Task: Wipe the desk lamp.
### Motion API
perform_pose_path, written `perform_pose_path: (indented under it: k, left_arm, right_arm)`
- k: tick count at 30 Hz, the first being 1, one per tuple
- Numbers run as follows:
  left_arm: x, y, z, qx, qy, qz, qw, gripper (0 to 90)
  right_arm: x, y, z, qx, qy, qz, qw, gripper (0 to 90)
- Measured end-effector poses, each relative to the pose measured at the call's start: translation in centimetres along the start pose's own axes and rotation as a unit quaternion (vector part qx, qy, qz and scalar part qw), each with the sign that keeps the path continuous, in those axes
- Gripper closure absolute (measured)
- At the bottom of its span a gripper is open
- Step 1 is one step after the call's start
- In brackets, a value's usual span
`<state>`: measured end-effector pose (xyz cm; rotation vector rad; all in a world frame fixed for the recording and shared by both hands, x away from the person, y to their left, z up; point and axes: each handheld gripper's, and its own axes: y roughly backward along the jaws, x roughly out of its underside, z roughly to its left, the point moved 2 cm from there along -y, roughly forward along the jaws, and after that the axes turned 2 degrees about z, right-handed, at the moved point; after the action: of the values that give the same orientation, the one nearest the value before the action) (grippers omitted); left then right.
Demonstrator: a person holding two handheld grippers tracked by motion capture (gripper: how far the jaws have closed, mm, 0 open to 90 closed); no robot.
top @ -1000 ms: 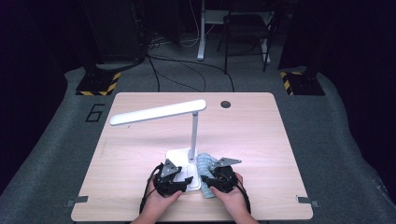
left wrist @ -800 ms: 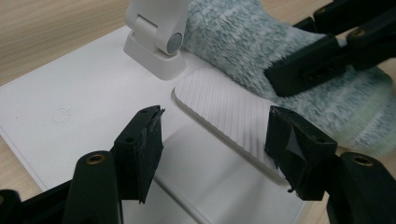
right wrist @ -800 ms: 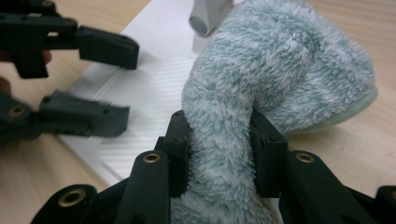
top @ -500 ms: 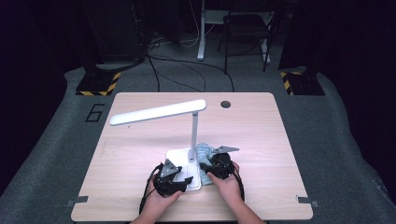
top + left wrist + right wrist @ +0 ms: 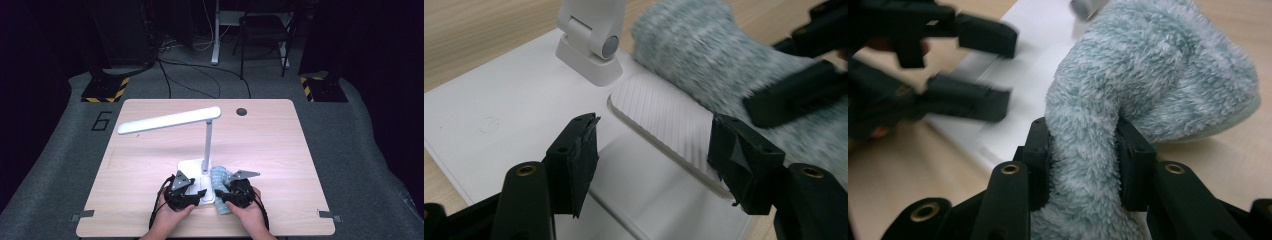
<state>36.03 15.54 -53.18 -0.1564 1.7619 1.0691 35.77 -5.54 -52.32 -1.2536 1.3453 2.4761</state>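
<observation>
Fluffy blue-grey cloth sits pinched between the pads of the right gripper, bunched into a roll and lying against the right edge of the white lamp base on the wooden table. Beside it, the left gripper hovers over the base with its jaws spread and nothing between them, above a ribbed panel. Wiping the lamp appears to be under way, with the cloth at the base's edge; the stem and long head look yet to be reached. Motion blur smears the far gripper in both gripper views, and how much of the base is already cleaned cannot be made out.
</observation>
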Motion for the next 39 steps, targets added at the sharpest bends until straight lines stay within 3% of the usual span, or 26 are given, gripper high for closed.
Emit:
perform_pose_path:
  k: [2, 5, 13, 20, 25, 26, 27, 31, 35, 39]
  left_arm:
    - [0.0, 0.0, 0.0, 0.000, 0.000, 0.000, 1.0000, 36.1]
    - [0.0, 0.0, 0.0, 0.001, -0.001, 0.001, 1.0000, 36.1]
    - [0.0, 0.0, 0.0, 0.002, 0.000, 0.001, 1.0000, 36.1]
    - [0.0, 0.0, 0.1, 0.004, 0.000, 0.002, 1.0000, 36.1]
    - [0.0, 0.1, 0.1, 0.007, -0.004, 0.007, 0.9999, 36.1]
    - [0.1, 0.1, 0.0, 0.008, 0.004, 0.003, 1.0000, 36.1]
    - [0.0, 0.1, 0.2, 0.007, -0.006, 0.008, 0.9999, 36.1]
    - [0.0, 0.1, 0.1, 0.007, -0.006, 0.007, 0.9999, 36.1]
    - [0.0, 0.1, 0.1, 0.003, -0.004, 0.003, 1.0000, 36.1]
    - [0.0, 0.1, 0.1, 0.003, -0.005, 0.003, 1.0000, 36.1]
  right_arm:
    - [0.7, 0.5, 0.4, -0.006, 0.017, 0.003, 0.9998, 64.6]
    - [1.3, 1.1, 0.9, -0.015, 0.019, 0.011, 0.9996, 64.6]
    - [0.5, 0.6, 0.0, -0.020, -0.001, 0.010, 0.9998, 64.7]
    - [-1.6, -1.0, -1.2, 0.007, 0.004, -0.002, 1.0000, 64.8]
    - [-2.8, -1.9, -2.0, 0.014, -0.014, -0.009, 0.9998, 64.7]
    - [-3.1, -2.1, -2.3, 0.016, -0.011, -0.011, 0.9997, 64.6]
    - [-3.4, -2.4, -2.5, 0.019, -0.010, -0.016, 0.9996, 64.5]
    - [-4.1, -2.9, -3.1, 0.025, -0.021, -0.022, 0.9992, 64.3]
    - [-4.5, -2.8, -3.3, 0.031, -0.027, -0.023, 0.9989, 64.1]
    - [-4.6, -2.0, -3.3, 0.036, -0.015, -0.032, 0.9987, 64.1]
